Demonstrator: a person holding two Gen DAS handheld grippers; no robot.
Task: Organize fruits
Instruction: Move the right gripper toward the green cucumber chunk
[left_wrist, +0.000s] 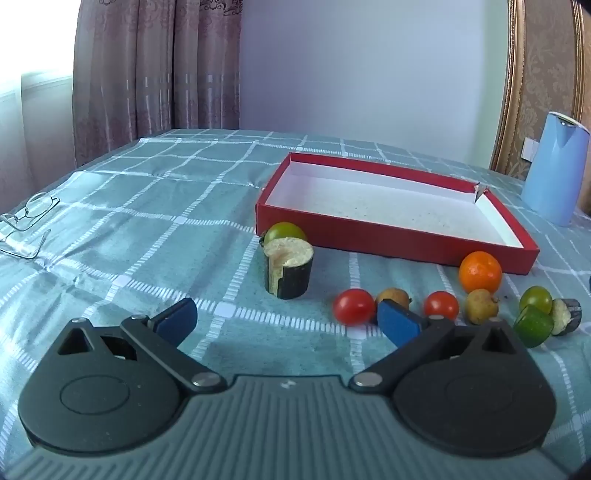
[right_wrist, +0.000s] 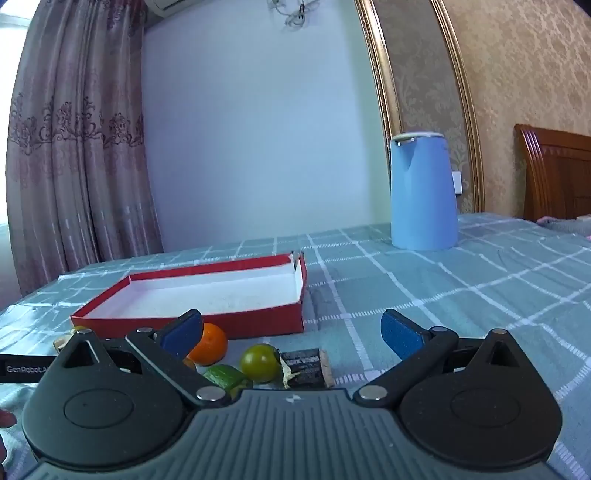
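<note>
Left gripper (left_wrist: 288, 321) spread wide, nothing between the blue pads. Right gripper (right_wrist: 291, 332) likewise wide apart and empty.

Just past the left pads, at one to two o'clock: red tomato (left_wrist: 354, 306), second red tomato (left_wrist: 441, 305), two tan fruits (left_wrist: 481, 304), green chunk (left_wrist: 533, 325), green tomato (left_wrist: 535, 299). At twelve o'clock, upright cut dark-skinned piece (left_wrist: 289, 267), another green tomato (left_wrist: 285, 232) touching behind it. Farther, at one o'clock, orange (left_wrist: 480, 271) just beside the red box (left_wrist: 391, 240), tray empty. Far at two o'clock, blue kettle (left_wrist: 554, 170); at ten o'clock, glasses (left_wrist: 26, 221) on the checked cloth (left_wrist: 147, 206).
</note>
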